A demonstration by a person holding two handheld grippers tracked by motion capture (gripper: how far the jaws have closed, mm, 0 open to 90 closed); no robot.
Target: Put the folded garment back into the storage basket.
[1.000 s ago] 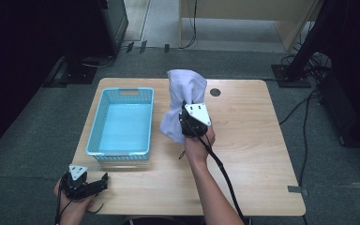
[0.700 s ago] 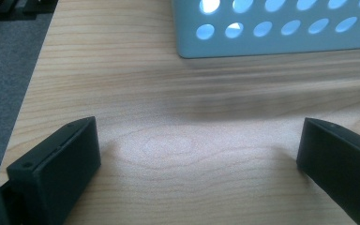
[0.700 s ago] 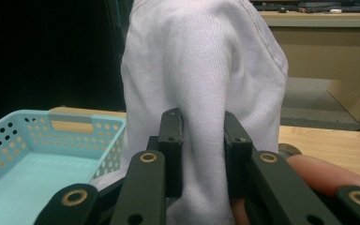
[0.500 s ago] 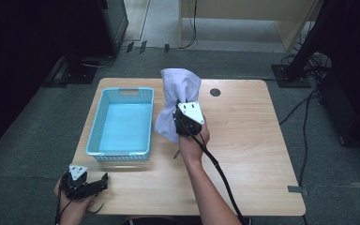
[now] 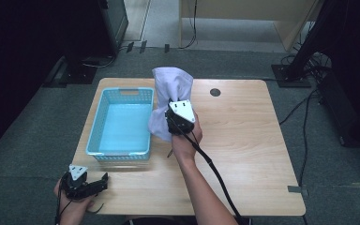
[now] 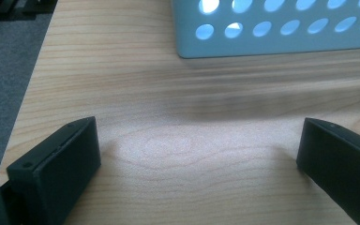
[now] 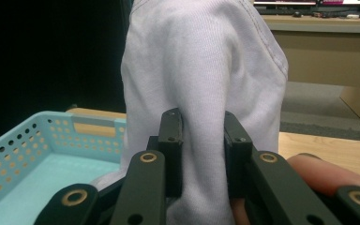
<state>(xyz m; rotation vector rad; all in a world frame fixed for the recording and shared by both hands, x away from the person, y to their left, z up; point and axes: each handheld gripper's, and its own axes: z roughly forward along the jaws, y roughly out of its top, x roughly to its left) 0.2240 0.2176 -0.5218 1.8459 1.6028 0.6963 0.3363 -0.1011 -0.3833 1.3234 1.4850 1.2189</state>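
The right gripper (image 5: 174, 123), clamped on a white cloth (image 5: 170, 96), held it just beside the blue basket (image 5: 104, 121) for lowering inside, while the left gripper (image 5: 90, 186) rested wide open, empty.

Overhead light falls evenly on the desk (image 5: 243, 140) in the high view, while the surrounding floor and left background sink into near-black. In the left gripper view a pale glare patch lies on the wood between the jaws, with a smeared, blurred shadow band below the basket (image 6: 281, 28). The right gripper view is sharp on the cloth (image 7: 201, 70); its left background is dark.
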